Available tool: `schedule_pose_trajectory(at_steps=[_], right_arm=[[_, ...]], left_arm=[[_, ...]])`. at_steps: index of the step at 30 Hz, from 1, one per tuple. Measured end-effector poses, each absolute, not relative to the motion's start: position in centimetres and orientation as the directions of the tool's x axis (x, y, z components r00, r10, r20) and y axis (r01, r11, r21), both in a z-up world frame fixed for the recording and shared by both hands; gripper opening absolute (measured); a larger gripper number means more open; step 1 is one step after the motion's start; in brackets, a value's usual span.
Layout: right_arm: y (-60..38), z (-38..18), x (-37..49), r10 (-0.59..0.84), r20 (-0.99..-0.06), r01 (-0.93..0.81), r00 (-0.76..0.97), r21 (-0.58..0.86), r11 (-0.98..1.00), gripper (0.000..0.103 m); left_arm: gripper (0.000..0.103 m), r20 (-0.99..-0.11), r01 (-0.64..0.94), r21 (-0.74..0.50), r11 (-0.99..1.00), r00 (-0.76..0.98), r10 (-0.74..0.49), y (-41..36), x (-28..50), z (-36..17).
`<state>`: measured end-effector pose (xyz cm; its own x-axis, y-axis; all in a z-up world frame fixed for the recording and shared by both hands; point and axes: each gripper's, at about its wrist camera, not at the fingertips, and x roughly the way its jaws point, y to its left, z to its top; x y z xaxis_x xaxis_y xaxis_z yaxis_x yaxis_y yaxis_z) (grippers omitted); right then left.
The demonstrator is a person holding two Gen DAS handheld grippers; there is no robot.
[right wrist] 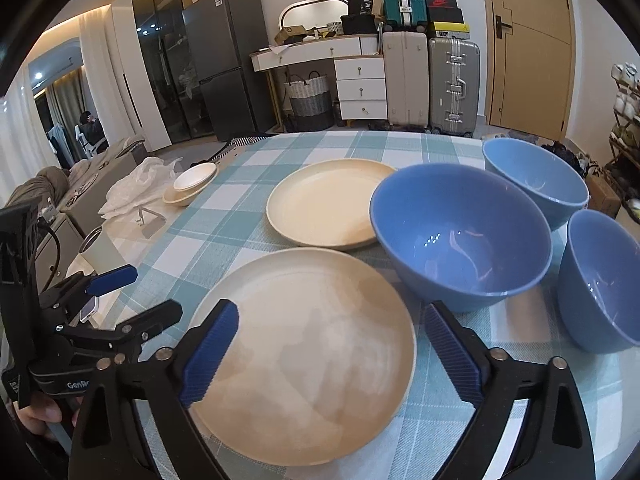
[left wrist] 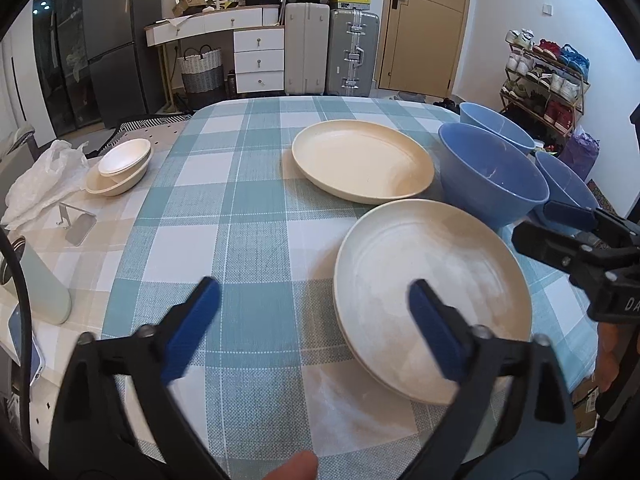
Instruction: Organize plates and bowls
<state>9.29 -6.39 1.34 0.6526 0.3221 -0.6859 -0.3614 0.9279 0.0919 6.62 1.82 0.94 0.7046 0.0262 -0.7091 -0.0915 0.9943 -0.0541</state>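
Note:
Two cream plates lie on the checked tablecloth: a near plate (left wrist: 432,288) (right wrist: 308,356) and a far plate (left wrist: 362,160) (right wrist: 326,202). Three blue bowls stand to the right: a middle bowl (left wrist: 490,176) (right wrist: 460,236), a far bowl (left wrist: 496,126) (right wrist: 534,178) and a right bowl (left wrist: 568,184) (right wrist: 600,280). My left gripper (left wrist: 314,300) is open and empty, its right finger over the near plate's left part. My right gripper (right wrist: 332,328) is open and empty, hovering over the near plate.
Small cream bowls (left wrist: 122,164) (right wrist: 190,186) are stacked at the table's left beside a white plastic bag (left wrist: 44,180), a metal stand (left wrist: 76,226) and a pale cup (left wrist: 44,284). The right gripper shows at the right in the left wrist view (left wrist: 560,232). Suitcases and drawers stand behind.

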Motion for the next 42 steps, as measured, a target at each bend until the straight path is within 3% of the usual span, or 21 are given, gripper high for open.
schedule_pose_trajectory(at_steps=[8, 42], right_arm=[[-6.2, 3.6, 11.0, 0.326, -0.685, -0.403, 0.652, 0.051, 0.914, 0.101], [-5.6, 11.6, 21.2, 0.314, -0.720, -0.498, 0.619, -0.051, 0.866, 0.102]], left_arm=[[0.101, -0.708, -0.118, -0.060, 0.991, 0.705, 0.042, 2.4, 8.3, 2.0], [0.101, -0.731, -0.180, -0.108, 0.978, 0.681, 0.045, 4.2, 17.6, 5.5]])
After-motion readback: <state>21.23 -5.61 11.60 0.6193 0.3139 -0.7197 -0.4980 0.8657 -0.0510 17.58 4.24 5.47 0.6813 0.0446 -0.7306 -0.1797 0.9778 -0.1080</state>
